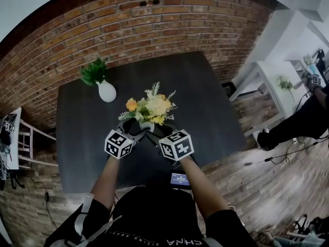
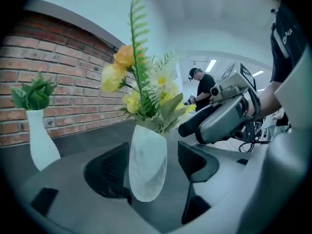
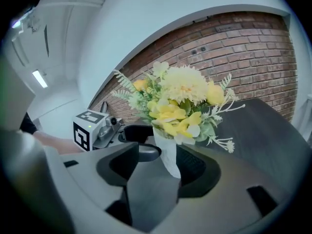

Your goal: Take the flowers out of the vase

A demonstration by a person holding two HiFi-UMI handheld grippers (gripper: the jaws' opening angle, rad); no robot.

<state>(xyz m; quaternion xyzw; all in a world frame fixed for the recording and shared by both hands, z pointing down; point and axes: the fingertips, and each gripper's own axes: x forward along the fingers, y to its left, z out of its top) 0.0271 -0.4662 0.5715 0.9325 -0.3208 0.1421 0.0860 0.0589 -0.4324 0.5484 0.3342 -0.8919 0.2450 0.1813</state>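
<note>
White vase (image 2: 147, 165) (flowers (image 2: 127, 57) inside) between left gripper's (image 2: 152, 165) parted fingers (image 2: 111, 172).

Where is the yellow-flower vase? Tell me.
In the head view the vase stands on the table, right of the leafy vase, between the left gripper's open jaws.

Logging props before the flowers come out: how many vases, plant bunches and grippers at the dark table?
Vases: 2, front vase, back vase
Plant bunches: 2, yellow flowers, green sprig
Grippers: 2, left gripper, right gripper
Total: 6

Dim, even light; heavy fisheye edge distortion.
</note>
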